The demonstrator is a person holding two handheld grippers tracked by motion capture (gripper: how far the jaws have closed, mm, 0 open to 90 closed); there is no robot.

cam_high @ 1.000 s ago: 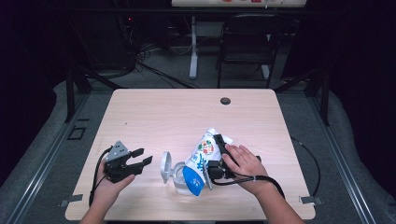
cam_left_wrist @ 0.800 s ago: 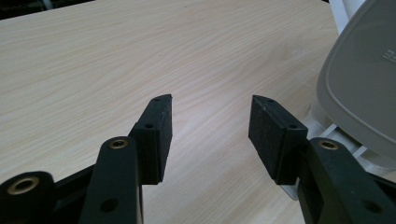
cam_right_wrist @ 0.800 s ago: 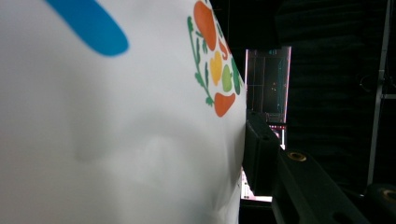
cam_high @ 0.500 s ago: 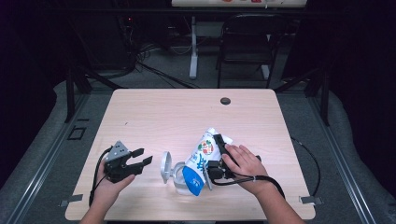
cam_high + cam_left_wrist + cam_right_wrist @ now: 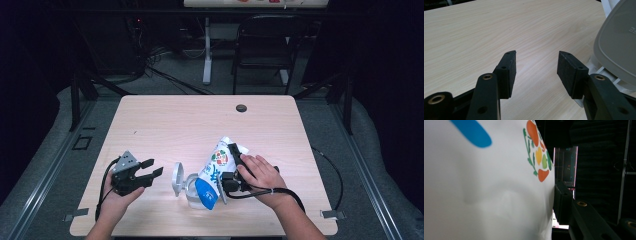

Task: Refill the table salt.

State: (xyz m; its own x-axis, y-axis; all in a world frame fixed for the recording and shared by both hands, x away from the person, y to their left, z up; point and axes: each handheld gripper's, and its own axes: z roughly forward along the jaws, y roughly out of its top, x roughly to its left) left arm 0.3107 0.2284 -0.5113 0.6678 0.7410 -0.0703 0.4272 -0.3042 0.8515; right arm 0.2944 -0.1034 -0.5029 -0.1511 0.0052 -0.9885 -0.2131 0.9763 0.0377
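Observation:
A white pouch point(image 5: 214, 162) printed with fruit and a blue patch leans tilted at the table's front centre, its blue end down by a clear container point(image 5: 190, 196). The container's grey lid point(image 5: 177, 177) stands open to the left. My right gripper point(image 5: 227, 166) is shut on the pouch from the right side, with a hand over it. In the right gripper view the pouch point(image 5: 486, 182) is up close and one pad point(image 5: 562, 202) presses into its side. My left gripper point(image 5: 154, 167) rests open at the front left, nothing between its fingers, pointing toward the lid point(image 5: 619, 45).
The wooden table point(image 5: 175, 125) has a small black grommet hole point(image 5: 241, 108) near its far edge. A dark chair point(image 5: 265, 45) and cables stand beyond the table. The right gripper's cable point(image 5: 332, 172) loops off the table's right side.

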